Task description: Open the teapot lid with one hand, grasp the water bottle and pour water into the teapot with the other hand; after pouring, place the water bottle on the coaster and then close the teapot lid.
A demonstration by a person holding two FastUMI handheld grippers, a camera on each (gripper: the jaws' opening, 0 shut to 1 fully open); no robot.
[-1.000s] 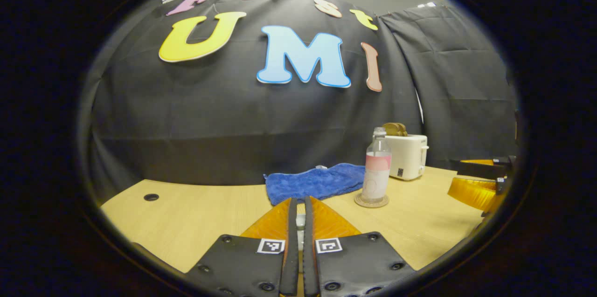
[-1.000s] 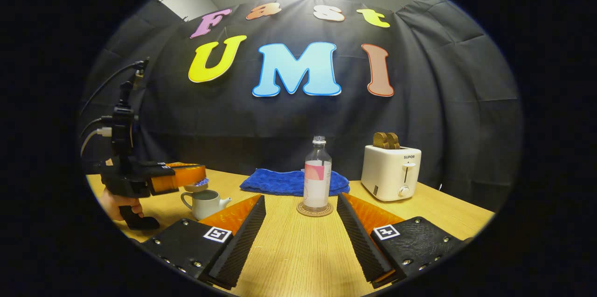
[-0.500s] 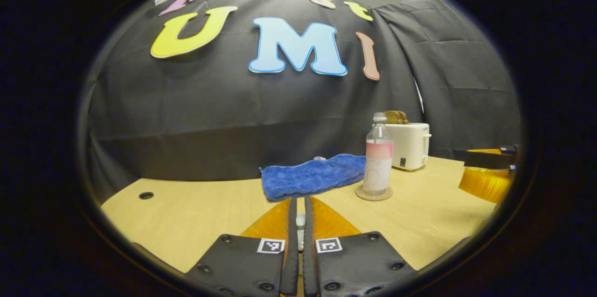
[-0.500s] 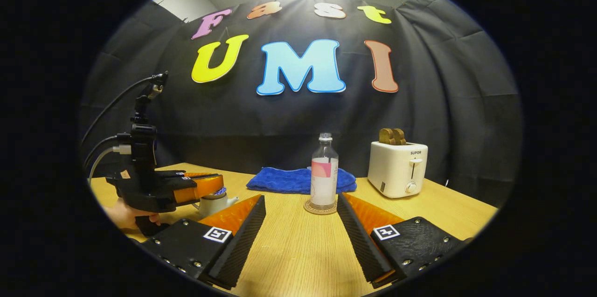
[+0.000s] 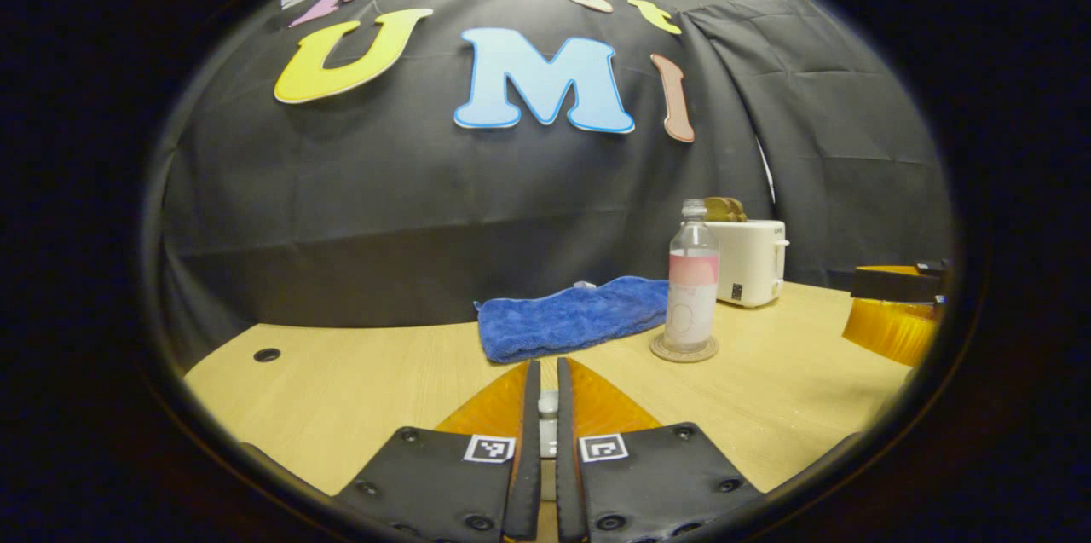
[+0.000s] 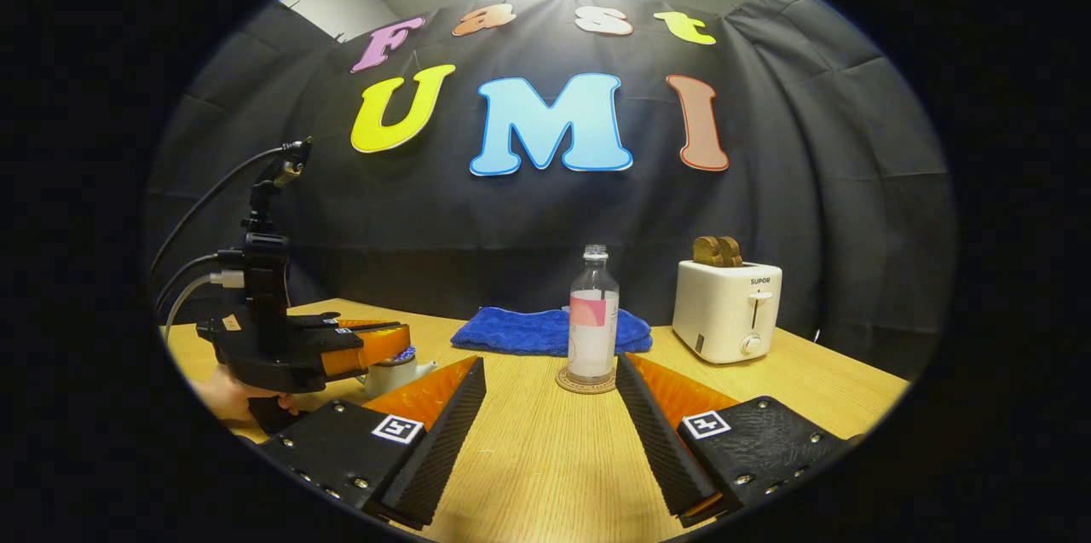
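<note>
1. Centrally, the left gripper has its fingers drawn nearly together on a small pale knob between them; from the right gripper view this gripper sits right over the teapot lid.
2. Whether both fingers truly press the lid cannot be told.
3. Right gripper: jaws spread wide, nothing between them, low over the table.
4. Teapot: white, on the table's left side, partly hidden behind the right gripper's left finger.
5. Water bottle: upright, uncapped, standing on the round coaster, ahead of the spread jaws.
6. Blue towel: lying just behind the bottle.
7. Toaster: white, two slices in its slots, right of the bottle.
8. A hand grips the left gripper's handle; cables rise from it.
</note>
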